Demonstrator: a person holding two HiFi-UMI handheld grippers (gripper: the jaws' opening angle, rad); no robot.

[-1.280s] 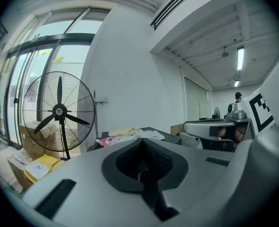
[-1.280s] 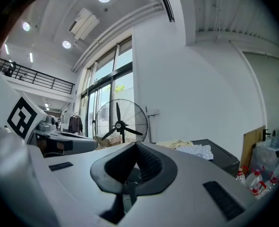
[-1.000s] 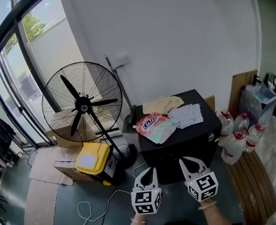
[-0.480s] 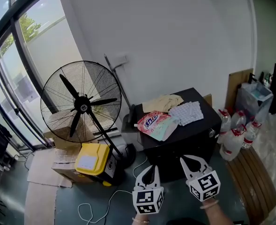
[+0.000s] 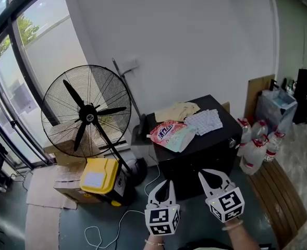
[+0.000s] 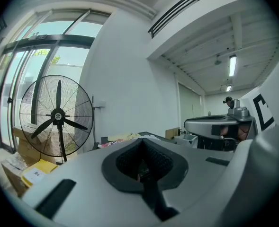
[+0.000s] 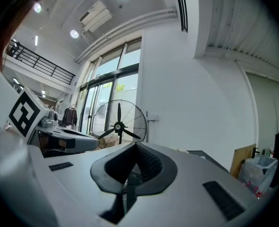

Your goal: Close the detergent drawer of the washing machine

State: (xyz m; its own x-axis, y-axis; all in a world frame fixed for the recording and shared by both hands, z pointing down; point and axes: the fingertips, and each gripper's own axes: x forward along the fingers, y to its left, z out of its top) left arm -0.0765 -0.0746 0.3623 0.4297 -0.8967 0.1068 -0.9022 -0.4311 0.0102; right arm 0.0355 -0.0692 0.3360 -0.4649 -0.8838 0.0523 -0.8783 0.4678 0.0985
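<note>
The left gripper (image 5: 165,183) and the right gripper (image 5: 205,174) are held side by side at the near edge of the scene, low over the grey floor (image 5: 195,217), each with its marker cube toward the person; in its own view each has its two jaws brought fully together, the dark ribbed pads meeting along one seam, with nothing caught between them.

Just beyond the grippers stands a black box-shaped cabinet (image 5: 205,152) with a small round knob on its right front corner, its back near the white wall (image 5: 195,46); this may be the washing machine, but from here I cannot make out a detergent drawer on it, nor whether one is in or out.

On the cabinet's top lie a pink-and-white printed pouch (image 5: 169,133) at the near left, a crumpled beige cloth (image 5: 176,111) at the far left, and a pale checked cloth (image 5: 205,121) to the right, touching the pouch.

Left of the cabinet a large black pedestal fan (image 5: 85,111) stands before tall windows (image 5: 17,66); a long-handled broom (image 5: 127,87) leans on the wall between fan and cabinet; a yellow plastic box (image 5: 100,175) sits near the fan's base, beside brown cardboard boxes (image 5: 64,173); a white cable (image 5: 111,225) trails over the floor.

Right of the cabinet stand clear plastic bottles with red caps (image 5: 255,150), with brown wooden slats (image 5: 278,197) nearer.
</note>
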